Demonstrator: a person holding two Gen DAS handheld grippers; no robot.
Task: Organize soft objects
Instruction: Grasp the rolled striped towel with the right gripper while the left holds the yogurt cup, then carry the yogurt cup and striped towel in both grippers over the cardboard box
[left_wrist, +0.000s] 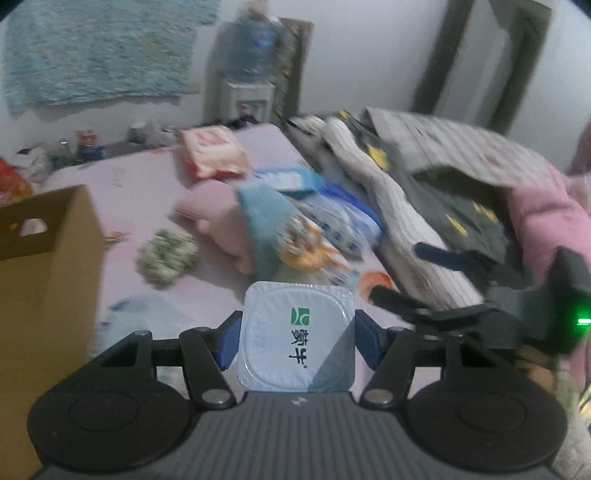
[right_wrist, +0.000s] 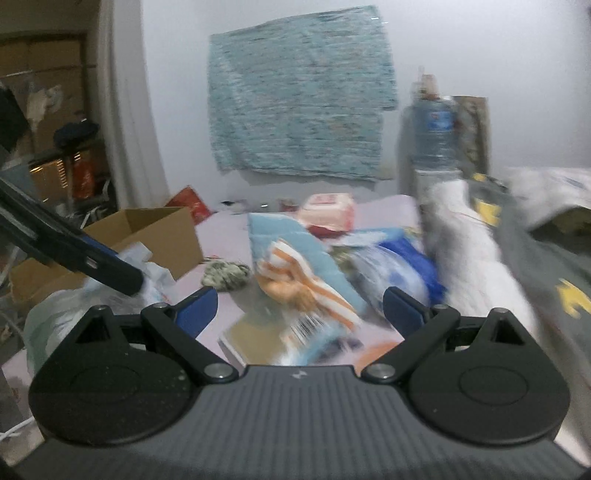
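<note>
My left gripper (left_wrist: 297, 332) is shut on a white square yogurt cup (left_wrist: 297, 336) with a green logo, held above the pink bed (left_wrist: 147, 173). My right gripper (right_wrist: 299, 306) is open and empty above a blue and orange snack bag (right_wrist: 291, 273), which also shows in the left wrist view (left_wrist: 291, 236). A green and white scrunchie (left_wrist: 168, 254) and a pink soft toy (left_wrist: 218, 218) lie on the bed. An open cardboard box (left_wrist: 48, 258) stands at the left; it also shows in the right wrist view (right_wrist: 147, 236). The right gripper shows at the right in the left wrist view (left_wrist: 436, 280).
A heap of clothes (left_wrist: 443, 192) covers the right side of the bed. A pink tissue pack (left_wrist: 210, 151) lies at the far end. A water dispenser (left_wrist: 251, 74) stands by the wall. A plastic bag (right_wrist: 74, 306) lies beside the box. The frames are motion-blurred.
</note>
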